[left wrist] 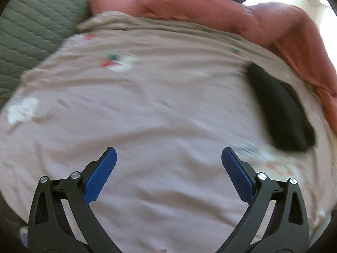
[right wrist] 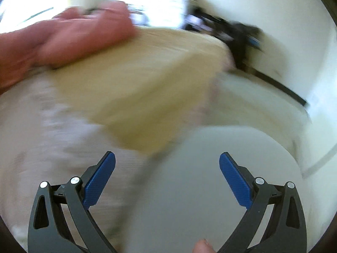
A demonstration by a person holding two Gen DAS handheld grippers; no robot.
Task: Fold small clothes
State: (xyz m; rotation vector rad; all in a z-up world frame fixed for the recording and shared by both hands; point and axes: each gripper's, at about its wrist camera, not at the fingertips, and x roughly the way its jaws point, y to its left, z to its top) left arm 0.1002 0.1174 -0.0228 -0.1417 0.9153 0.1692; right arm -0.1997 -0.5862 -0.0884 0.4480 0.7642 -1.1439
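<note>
— Lying flat: a black folded garment [left wrist: 280, 107] on the pink sheet [left wrist: 147, 109], beside the coral cloth [left wrist: 210, 10]. Folded?

— Appears so. A cream piece [right wrist: 137, 84] lies unfolded. Left gripper [left wrist: 168, 162] and right gripper [right wrist: 167, 164] gape apart, empty.

Pale pink printed sheet [left wrist: 168, 109]; black folded cloth [left wrist: 282, 109]; coral garment [left wrist: 210, 8]; cream cloth [right wrist: 143, 88]; blue-padded tongs [left wrist: 169, 158].
</note>
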